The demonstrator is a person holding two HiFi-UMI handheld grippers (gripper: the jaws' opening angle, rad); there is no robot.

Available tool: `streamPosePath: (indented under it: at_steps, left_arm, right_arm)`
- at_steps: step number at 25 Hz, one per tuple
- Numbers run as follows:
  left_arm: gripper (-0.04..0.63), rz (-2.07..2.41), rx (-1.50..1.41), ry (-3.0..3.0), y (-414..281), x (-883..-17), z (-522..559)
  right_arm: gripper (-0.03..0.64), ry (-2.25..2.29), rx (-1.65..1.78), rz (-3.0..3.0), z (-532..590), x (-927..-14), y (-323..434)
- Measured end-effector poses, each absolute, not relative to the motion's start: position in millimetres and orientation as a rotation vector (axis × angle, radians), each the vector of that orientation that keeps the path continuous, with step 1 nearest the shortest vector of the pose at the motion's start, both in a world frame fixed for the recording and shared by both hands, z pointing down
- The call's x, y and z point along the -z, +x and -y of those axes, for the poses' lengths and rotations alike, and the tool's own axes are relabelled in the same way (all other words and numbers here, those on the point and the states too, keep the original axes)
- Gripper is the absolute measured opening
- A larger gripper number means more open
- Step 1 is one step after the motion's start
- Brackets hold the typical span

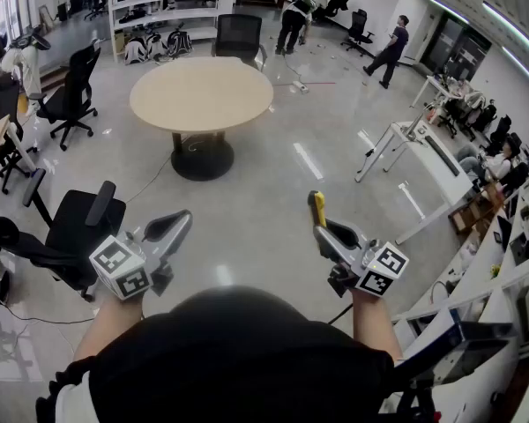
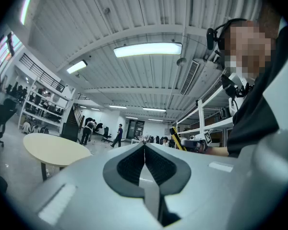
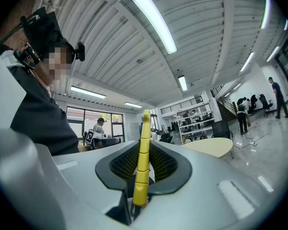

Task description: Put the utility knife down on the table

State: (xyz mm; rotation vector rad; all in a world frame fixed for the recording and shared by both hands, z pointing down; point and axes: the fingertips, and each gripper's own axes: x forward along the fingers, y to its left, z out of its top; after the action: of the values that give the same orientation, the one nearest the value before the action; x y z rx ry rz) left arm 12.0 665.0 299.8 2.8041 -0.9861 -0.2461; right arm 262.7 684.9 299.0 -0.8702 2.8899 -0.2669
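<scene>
A yellow utility knife (image 3: 143, 163) stands upright between the jaws of my right gripper (image 3: 143, 169), which is shut on it. In the head view the utility knife (image 1: 317, 208) sticks up past the right gripper (image 1: 328, 233), held level over the floor at the lower right. My left gripper (image 1: 178, 224) hangs at the lower left; in the left gripper view its pads (image 2: 158, 167) meet with nothing between them. The round beige table (image 1: 201, 92) stands well ahead of both grippers, its top bare. The knife (image 2: 176, 137) also shows small in the left gripper view.
Black office chairs (image 1: 75, 232) stand to the left, another chair (image 1: 240, 35) behind the table. White desks (image 1: 423, 152) and shelving run along the right. People (image 1: 390, 51) stand far back. Grey floor lies between me and the table.
</scene>
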Motion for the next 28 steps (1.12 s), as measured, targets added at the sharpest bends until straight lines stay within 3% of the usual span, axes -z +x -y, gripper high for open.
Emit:
streamPosePath:
  at_steps: [8, 28]
  left_arm:
    - [0.0, 0.975, 0.231, 2.805, 23.3, -298.7, -664.2]
    - [0.0, 0.873, 0.151, 2.823, 178.6, -313.2, -671.7]
  right_arm:
    - [0.08, -0.876, 0.272, -2.871, -686.8, -299.0, 275.5]
    - [0.081, -0.854, 0.315, -2.834, -712.2, -317.7, 418.3]
